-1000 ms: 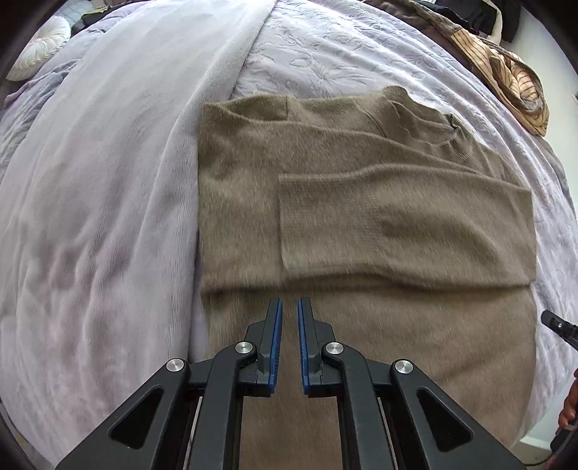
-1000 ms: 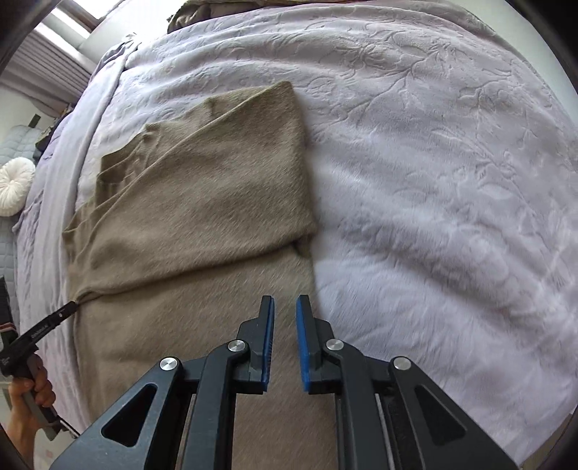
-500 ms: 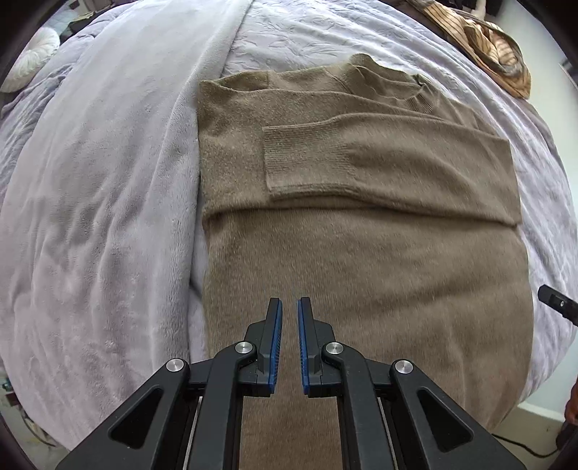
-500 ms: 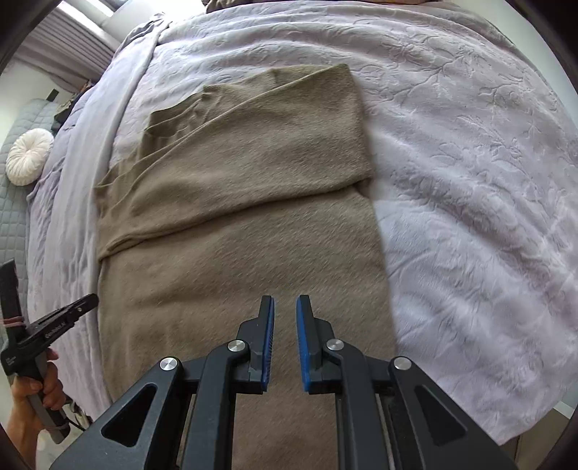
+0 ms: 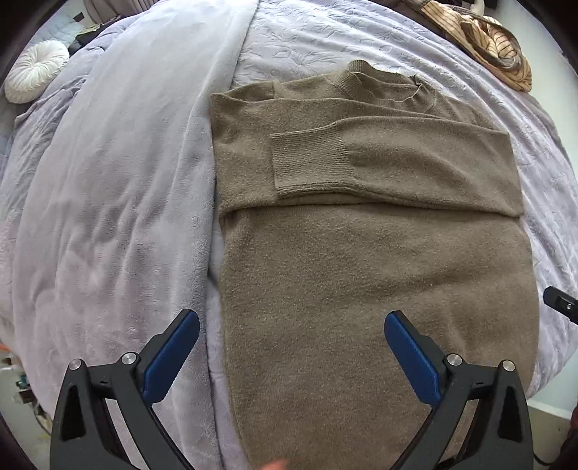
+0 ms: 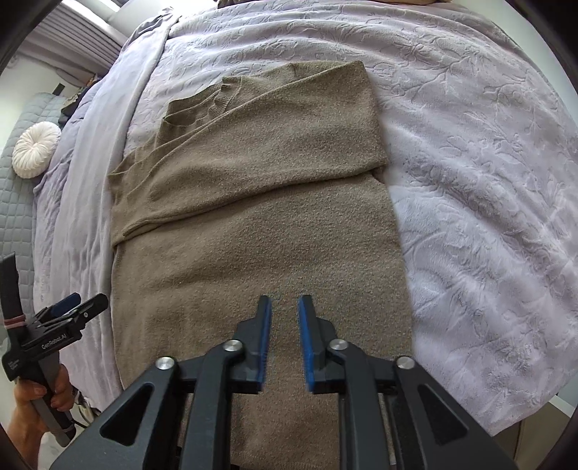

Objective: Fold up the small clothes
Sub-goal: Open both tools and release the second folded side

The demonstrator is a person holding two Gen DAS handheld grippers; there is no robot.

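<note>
Sweater with both sleeves folded in, hem fold not yet made.

The olive-brown sweater (image 5: pixel 361 253) lies flat on the lilac bedspread (image 5: pixel 289 32), collar at the far end, its two sleeves crossed over the chest so the body forms a neat long rectangle; by my reading the sleeve stage is done and the lengthwise fold, hem up toward the collar, is what remains. The left gripper (image 5: pixel 292 329) hovers over the near hem with its jaws just swung wide apart, nothing between them. The right gripper (image 6: pixel 284 325) hangs above the lower body, its jaws just parted a little and empty. A pale plush blanket (image 5: pixel 108 199) lies beside the sweater, a round white cushion (image 5: pixel 36 74) and a striped garment (image 5: pixel 498 54) well apart.
</note>
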